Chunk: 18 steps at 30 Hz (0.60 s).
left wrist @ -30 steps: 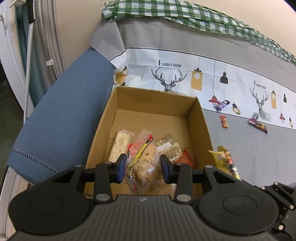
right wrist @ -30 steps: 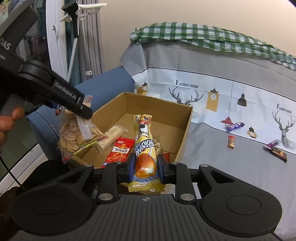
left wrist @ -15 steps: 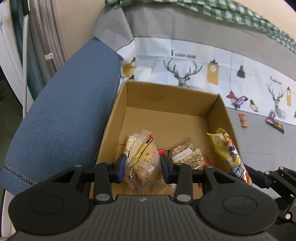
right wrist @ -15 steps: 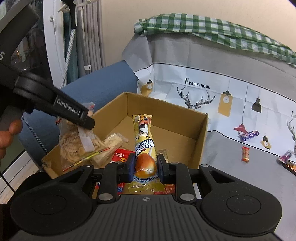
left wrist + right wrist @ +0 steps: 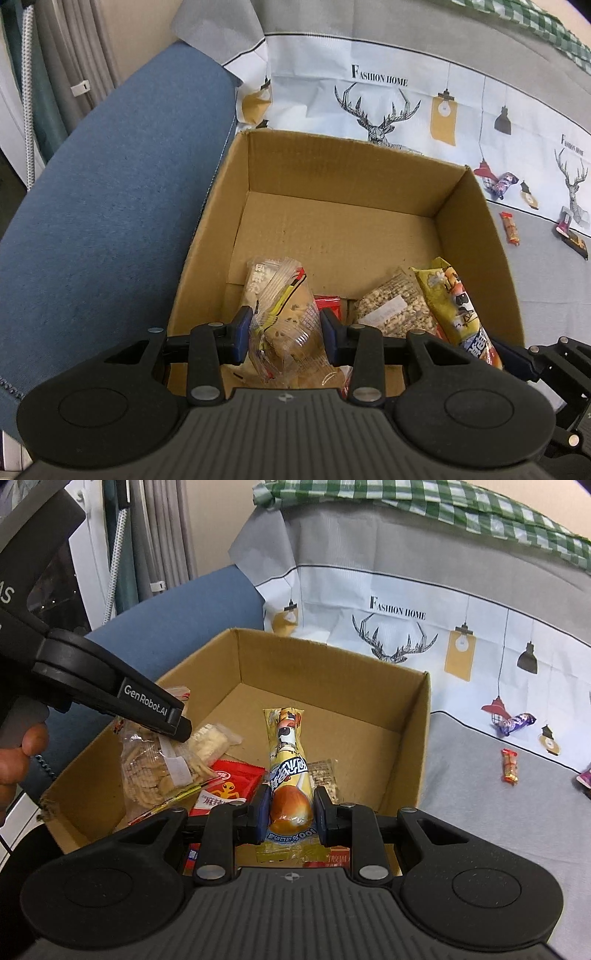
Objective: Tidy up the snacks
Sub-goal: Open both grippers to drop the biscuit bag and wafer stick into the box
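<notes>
An open cardboard box (image 5: 354, 173) (image 5: 406, 709) stands on the sofa. My left gripper (image 5: 284, 334) is shut on a clear bag of biscuits (image 5: 286, 332) and holds it over the box's near left part; the same bag (image 5: 147, 771) hangs from it in the right wrist view. My right gripper (image 5: 290, 810) is shut on a yellow snack packet (image 5: 288, 771) and holds it over the box's near right part; that packet also shows in the left wrist view (image 5: 458, 306). A red packet (image 5: 229, 786), a pale bar (image 5: 212, 740) and a grain bar (image 5: 395, 308) lie in the box.
A blue cushion (image 5: 103, 206) lies left of the box. Small snacks lie on the grey deer-print cover to the right: a purple wrapper (image 5: 517, 722), an orange-red bar (image 5: 509, 771) and a dark bar (image 5: 574, 242). A green checked cloth (image 5: 443, 506) tops the backrest.
Both grippers have moved forward over the box with their snacks still held. The yellow packet has come further over the box's right side.
</notes>
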### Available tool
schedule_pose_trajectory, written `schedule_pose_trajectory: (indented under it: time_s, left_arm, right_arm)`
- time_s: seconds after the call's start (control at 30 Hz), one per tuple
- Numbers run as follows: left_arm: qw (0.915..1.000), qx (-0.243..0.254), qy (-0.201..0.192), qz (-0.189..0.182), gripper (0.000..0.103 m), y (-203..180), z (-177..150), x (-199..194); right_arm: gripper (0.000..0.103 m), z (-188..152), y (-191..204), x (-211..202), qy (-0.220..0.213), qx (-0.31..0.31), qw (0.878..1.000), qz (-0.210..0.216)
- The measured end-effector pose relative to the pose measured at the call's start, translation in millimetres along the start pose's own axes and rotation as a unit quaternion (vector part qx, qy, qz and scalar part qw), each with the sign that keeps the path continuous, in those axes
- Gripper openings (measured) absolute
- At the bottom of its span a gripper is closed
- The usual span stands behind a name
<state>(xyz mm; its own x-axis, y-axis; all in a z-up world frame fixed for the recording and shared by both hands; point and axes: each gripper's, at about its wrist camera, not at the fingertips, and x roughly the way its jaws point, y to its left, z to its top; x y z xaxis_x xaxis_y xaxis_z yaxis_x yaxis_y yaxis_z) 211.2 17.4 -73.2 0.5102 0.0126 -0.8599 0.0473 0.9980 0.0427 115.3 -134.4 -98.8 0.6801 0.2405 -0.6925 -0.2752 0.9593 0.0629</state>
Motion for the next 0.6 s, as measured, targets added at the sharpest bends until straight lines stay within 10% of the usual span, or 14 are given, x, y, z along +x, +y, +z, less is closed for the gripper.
schedule_pose_trajectory:
  time_s: [0.3, 0.4, 0.5, 0.6]
  left_arm:
    - [0.9998, -0.001, 0.013, 0.015, 0.049, 5, 1, 25]
    - [0.9994, 0.000, -0.006, 0.033, 0.098, 6, 3, 23]
    - [0.9987, 0.007, -0.037, 0.036, 0.103, 5, 0, 6]
    - [0.9982, 0.024, -0.033, 0.044, 0.103, 2, -10, -8]
  right_arm:
    - [0.026, 4, 1, 27, 0.013, -0.004, 1.000, -0.006]
    - [0.029, 7, 3, 34, 0.018, -0.008, 1.000, -0.012]
    - [0.073, 12, 2, 33, 0.014, 0.006, 0.999, -0.031]
    - [0.080, 12, 3, 17, -0.004, 0.004, 0.999, -0.032]
